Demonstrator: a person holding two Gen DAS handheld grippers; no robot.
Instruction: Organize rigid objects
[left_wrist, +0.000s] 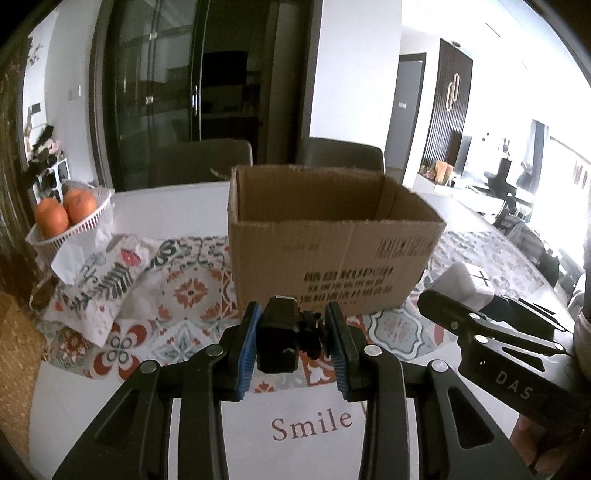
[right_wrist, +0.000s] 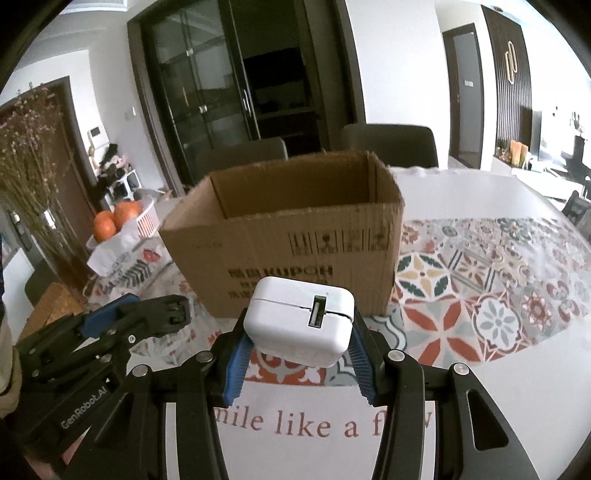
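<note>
Behind the table stand two dark chairs (left_wrist: 199, 162) and a tall dark cabinet with glass doors (right_wrist: 207, 92). A patterned tablecloth (right_wrist: 491, 280) with red and green tile motifs covers the table, its near white border printed with red lettering.

An open cardboard box (left_wrist: 325, 254) sits on the cloth, dark print on its near wall; what lies inside cannot be seen from either view. At the far left a white basket (left_wrist: 92, 218) holds oranges (left_wrist: 79, 205), with crumpled white paper (left_wrist: 74, 258) draped beneath it.

The left gripper (left_wrist: 291, 343) is clamped on a small black device (left_wrist: 277, 339), its blue pads pressing the device's sides, held above the cloth just in front of the box. The right gripper (right_wrist: 299, 350) is closed on a white rectangular case (right_wrist: 299, 321) with a dark slot on its top face; the case sits between the blue pads, lifted clear of the table and near the box's front wall. Each gripper appears at the edge of the other's view, the two side by side.
</note>
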